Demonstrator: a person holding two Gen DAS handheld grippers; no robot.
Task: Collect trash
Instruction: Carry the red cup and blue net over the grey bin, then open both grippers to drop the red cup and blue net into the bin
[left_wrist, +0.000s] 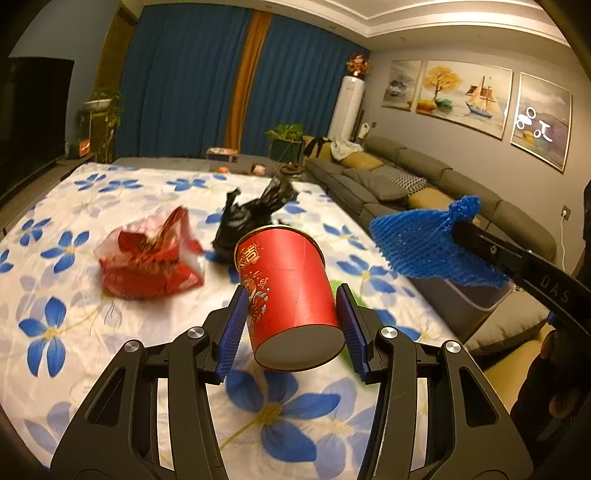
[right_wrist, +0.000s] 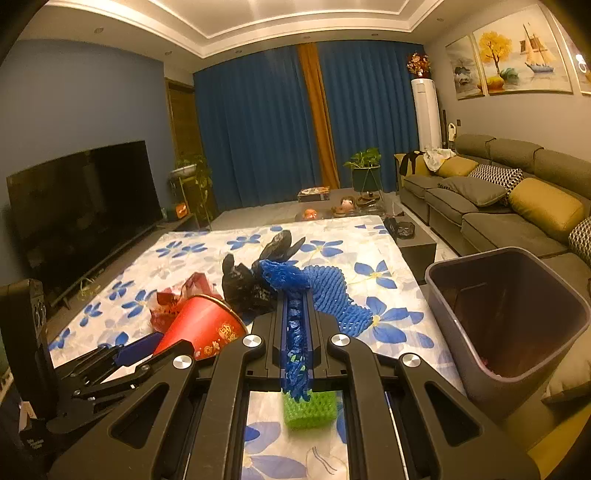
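My left gripper (left_wrist: 291, 290) is shut on a red paper cup (left_wrist: 291, 291), tilted mouth away and lifted above the flowered tablecloth (left_wrist: 92, 332). My right gripper (right_wrist: 295, 299) is shut on a blue foam net (right_wrist: 321, 291), which hangs out past its fingertips; the left wrist view has that blue foam net (left_wrist: 424, 240) at the right. A green foam net (right_wrist: 310, 408) lies on the cloth under the right gripper. A crumpled red plastic bag (left_wrist: 147, 254) and a black plastic bag (left_wrist: 255, 218) lie further back. A dark trash bin (right_wrist: 509, 317) stands open beside the table's right edge.
A grey sofa (right_wrist: 498, 206) with cushions runs along the right wall behind the bin. A large TV (right_wrist: 81, 199) stands at the left. A small dark side table (right_wrist: 413, 240) sits off the table's far right corner. Plants and blue curtains are at the back.
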